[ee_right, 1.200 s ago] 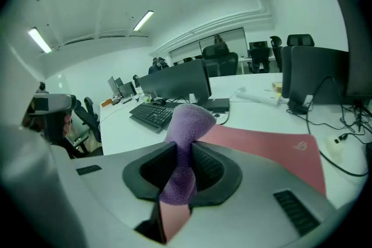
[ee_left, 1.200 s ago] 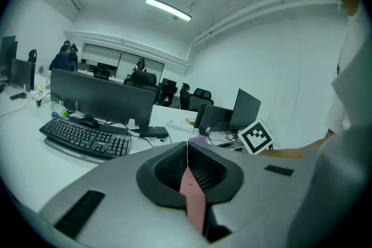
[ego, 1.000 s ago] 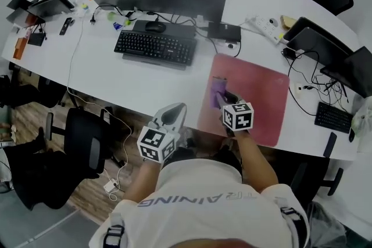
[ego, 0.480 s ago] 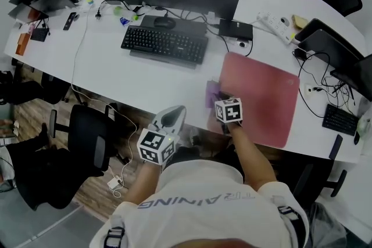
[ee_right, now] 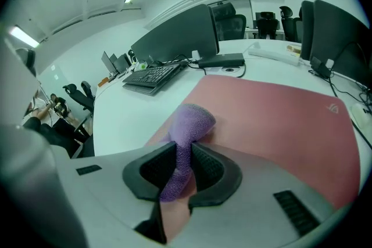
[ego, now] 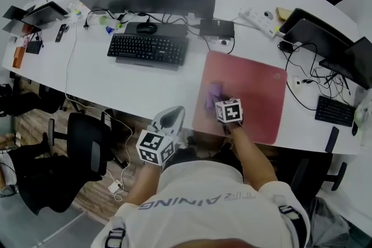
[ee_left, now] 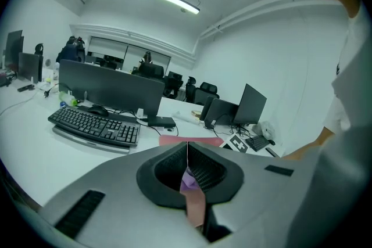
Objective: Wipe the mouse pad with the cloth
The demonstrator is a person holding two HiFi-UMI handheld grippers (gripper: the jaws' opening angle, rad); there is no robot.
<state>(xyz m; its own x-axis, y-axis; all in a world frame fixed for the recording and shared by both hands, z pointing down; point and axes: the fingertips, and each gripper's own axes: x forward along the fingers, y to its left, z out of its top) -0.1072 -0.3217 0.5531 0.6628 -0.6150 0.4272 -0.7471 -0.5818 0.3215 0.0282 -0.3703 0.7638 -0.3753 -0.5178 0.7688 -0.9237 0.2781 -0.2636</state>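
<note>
Purple cloth (ego: 213, 95) on mouse pad (ego: 258, 87), keyboard (ego: 146, 49) nearby

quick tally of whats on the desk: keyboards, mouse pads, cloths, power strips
keyboards: 2
mouse pad: 1
cloth: 1
power strip: 1
total: 5

The cloth (ee_right: 189, 125) between the grey jaws of the right gripper (ee_right: 185, 154) was lilac, the mouse pad (ee_right: 273, 119) under them dull red. Beyond lay a white table (ee_right: 125, 108) and black keyboard (ee_right: 152, 75); that gripper's cube (ego: 228, 111) bore black-and-white squares.
</note>
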